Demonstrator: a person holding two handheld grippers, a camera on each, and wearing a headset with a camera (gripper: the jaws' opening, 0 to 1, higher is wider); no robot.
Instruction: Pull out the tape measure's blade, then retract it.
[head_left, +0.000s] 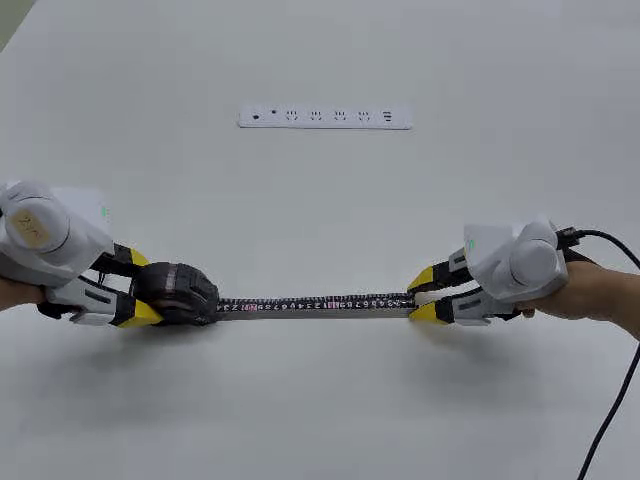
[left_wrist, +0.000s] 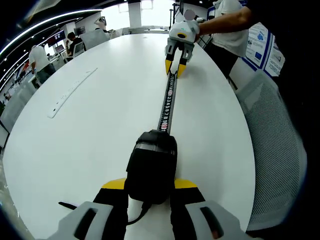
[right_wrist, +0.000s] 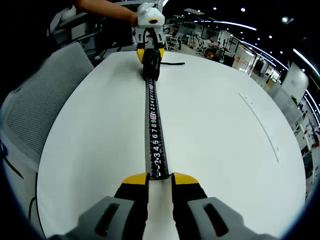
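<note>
Tape measure (head_left: 178, 293) blade (head_left: 315, 303) outstretched, power strip (head_left: 325, 117) well apart

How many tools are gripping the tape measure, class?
2. The left tool clamps the black tape measure case; the right tool pinches the end of the extended blade, which lies along the white table.

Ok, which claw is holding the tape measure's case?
The left claw, clamped around the black case; the right claw pinches the blade at its tip instead.
</note>
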